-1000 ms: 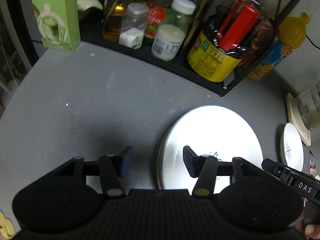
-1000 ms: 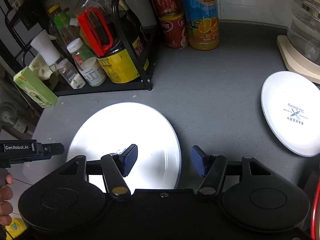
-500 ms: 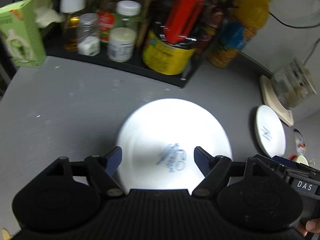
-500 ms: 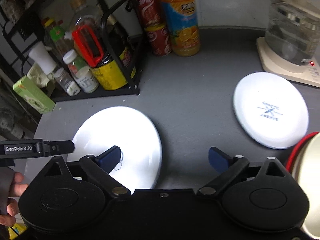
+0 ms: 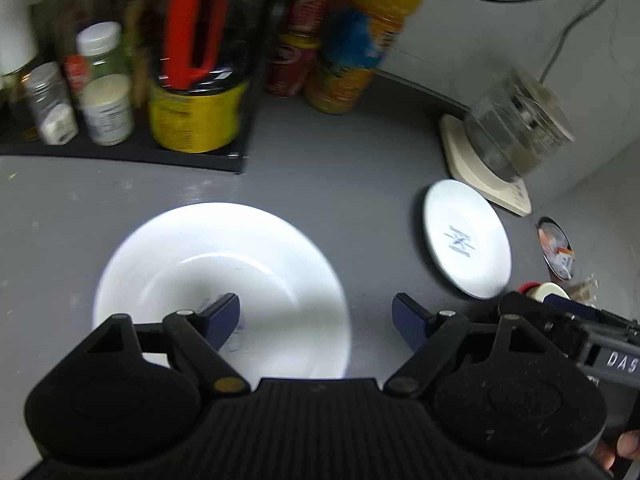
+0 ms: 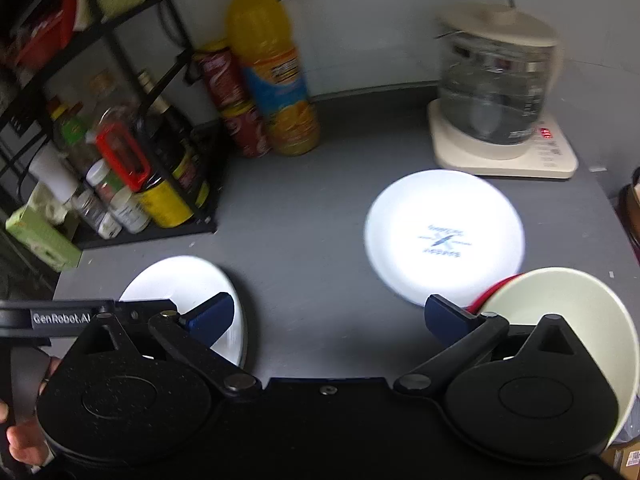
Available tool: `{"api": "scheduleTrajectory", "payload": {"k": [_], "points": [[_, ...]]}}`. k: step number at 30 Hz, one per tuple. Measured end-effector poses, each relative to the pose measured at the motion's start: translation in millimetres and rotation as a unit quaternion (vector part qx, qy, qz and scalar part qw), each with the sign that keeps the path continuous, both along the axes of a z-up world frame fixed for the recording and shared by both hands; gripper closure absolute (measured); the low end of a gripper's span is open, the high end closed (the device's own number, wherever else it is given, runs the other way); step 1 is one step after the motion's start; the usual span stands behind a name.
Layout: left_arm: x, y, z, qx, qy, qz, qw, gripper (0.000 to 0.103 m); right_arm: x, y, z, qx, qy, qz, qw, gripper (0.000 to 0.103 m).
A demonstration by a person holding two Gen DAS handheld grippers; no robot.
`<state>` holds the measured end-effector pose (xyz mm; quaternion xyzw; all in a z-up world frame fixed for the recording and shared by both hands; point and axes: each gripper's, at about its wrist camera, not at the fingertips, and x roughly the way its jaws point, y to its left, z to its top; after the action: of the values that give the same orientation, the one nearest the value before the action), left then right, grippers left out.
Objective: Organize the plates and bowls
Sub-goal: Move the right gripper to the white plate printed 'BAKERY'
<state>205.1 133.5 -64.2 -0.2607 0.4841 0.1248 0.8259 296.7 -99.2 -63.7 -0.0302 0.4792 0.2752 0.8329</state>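
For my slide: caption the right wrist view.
Open right gripper above grey counter, between two white plates, cream bowl at right.

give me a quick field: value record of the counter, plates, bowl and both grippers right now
surface: grey counter
large plate: flat on the counter, under the left gripper
small plate: printed logo, flat beside the kettle base
bowl: cream, at the right edge, rim overlaps the small plate in view
left gripper: jaws just been opening, nothing between them
right gripper: jaws just been opening, nothing held
rack: bottles and jars, back left
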Motion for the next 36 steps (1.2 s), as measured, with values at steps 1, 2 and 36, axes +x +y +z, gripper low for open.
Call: {"api": "scheduleTrajectory", "payload": {"k": [1,2,36], "points": [[4.4,-4.9,0.0,0.0,0.0,-0.006,1.0,0.021,3.1,-3.6,0.5,-0.001,-0.001,-0.004,1.0,0.0],[8.8,-8.7,-0.8,0.0,0.001,-0.009,1.0,0.021,6.7,-8.0,0.9,-0.002,-0.002,-0.009,1.0,0.0],[143.0,-71.7,-71.2,-0.092,0.039,0.026,0.9947,0.051,169.7,-109.2,-59.8,-0.001,0.109,-0.083,0.991,0.041]]}}
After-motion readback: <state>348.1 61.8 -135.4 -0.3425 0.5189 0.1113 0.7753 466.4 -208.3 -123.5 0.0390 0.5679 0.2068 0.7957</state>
